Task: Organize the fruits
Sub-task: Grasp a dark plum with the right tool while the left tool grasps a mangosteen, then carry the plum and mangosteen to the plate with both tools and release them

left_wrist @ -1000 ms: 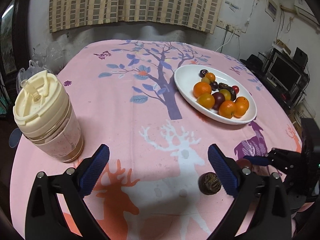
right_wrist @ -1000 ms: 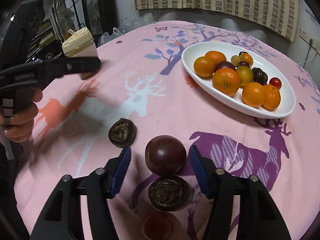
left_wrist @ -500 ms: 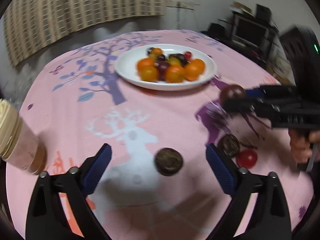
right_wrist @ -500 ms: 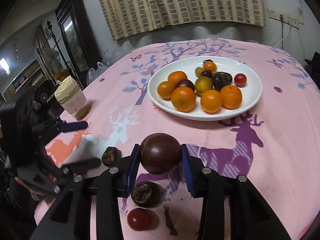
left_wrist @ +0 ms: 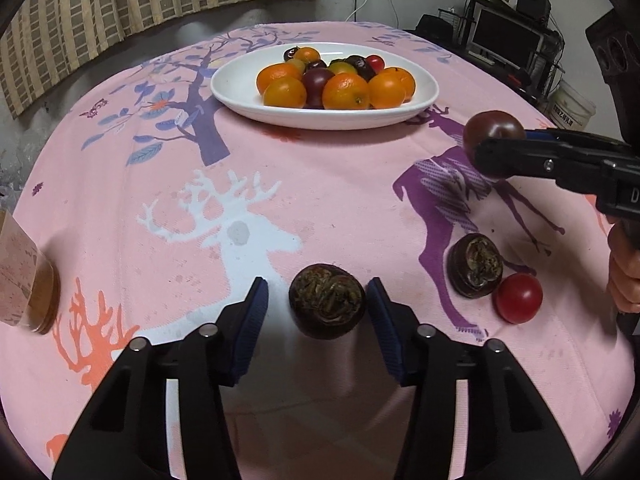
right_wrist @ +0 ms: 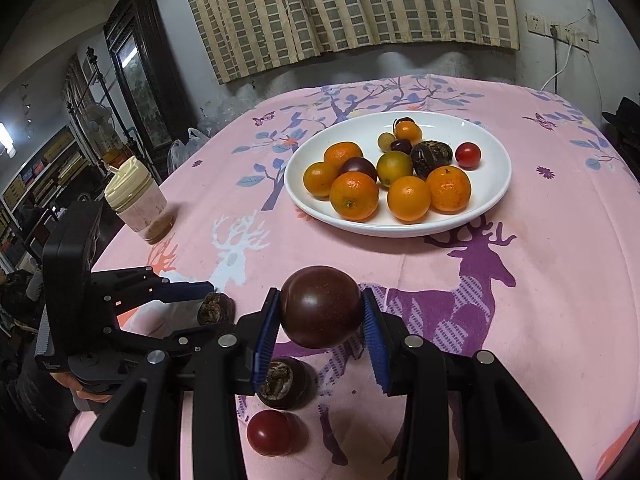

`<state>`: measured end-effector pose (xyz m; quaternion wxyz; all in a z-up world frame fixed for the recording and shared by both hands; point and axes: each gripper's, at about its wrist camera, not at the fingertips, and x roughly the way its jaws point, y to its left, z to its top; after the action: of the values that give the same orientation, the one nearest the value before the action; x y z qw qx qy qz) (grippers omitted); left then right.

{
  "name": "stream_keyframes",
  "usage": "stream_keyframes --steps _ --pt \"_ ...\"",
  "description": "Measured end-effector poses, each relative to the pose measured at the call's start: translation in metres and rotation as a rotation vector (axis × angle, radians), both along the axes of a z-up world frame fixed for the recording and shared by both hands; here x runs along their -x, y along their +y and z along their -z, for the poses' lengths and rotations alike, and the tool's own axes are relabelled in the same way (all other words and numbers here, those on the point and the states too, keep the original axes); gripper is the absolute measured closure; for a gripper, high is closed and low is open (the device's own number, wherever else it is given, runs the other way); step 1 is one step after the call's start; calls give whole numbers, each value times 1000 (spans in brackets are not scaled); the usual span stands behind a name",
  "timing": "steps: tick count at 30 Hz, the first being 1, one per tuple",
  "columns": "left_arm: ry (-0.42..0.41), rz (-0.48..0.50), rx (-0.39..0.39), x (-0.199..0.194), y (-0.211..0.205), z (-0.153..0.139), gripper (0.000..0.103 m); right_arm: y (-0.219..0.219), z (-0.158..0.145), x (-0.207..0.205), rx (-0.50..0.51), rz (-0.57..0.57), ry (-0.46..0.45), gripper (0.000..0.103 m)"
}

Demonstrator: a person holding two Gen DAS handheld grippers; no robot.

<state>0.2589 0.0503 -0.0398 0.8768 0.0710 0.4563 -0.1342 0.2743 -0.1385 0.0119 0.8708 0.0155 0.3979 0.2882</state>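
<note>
Though fruit-flanked, bare tablecloth (left_wrist: pixel 328 184) before plate (left_wrist: pixel 236 92).

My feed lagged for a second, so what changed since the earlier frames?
The right gripper closed on the dark round fruit and lifted it off the cloth. The left gripper swung right and closed in around the wrinkled dark fruit, jaws open, not gripping. Unchanged: the white plate of fruit, the cup, the second wrinkled fruit and the red tomato.
</note>
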Motion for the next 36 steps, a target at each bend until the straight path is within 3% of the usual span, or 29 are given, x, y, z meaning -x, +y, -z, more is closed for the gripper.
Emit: stream_keyframes --steps 2,9,15,19,22,25,31,33,35,36 --pt "5 10 10 0 1 -1 65 0 0 1 0 1 0 62" --pt "23 -1 46 1 3 -7 65 -1 -1 3 -5 2 -12 62" --pt "-50 18 129 -9 10 -58 65 -19 -18 -4 -52 38 -27 62" --pt "-132 -10 133 -51 3 -94 65 -31 -34 -35 -82 94 -74 62" --pt "-142 -44 195 -98 -2 -101 65 -32 -36 -66 -101 144 -102 62" --pt "-101 -83 252 -143 -8 -92 65 -31 -31 -96 -94 182 -111 62" --pt "-69 -153 161 -198 -27 -61 65 -28 -11 -139 -69 207 -79 62" --pt "-55 -189 160 -203 -24 -53 60 -26 -3 -147 -61 209 -67 62" --pt "-60 -222 164 -201 -20 -51 40 -25 2 -147 -65 203 -52 60" --pt "-71 -236 153 -197 -18 -53 35 -26 3 -146 -64 206 -41 55"
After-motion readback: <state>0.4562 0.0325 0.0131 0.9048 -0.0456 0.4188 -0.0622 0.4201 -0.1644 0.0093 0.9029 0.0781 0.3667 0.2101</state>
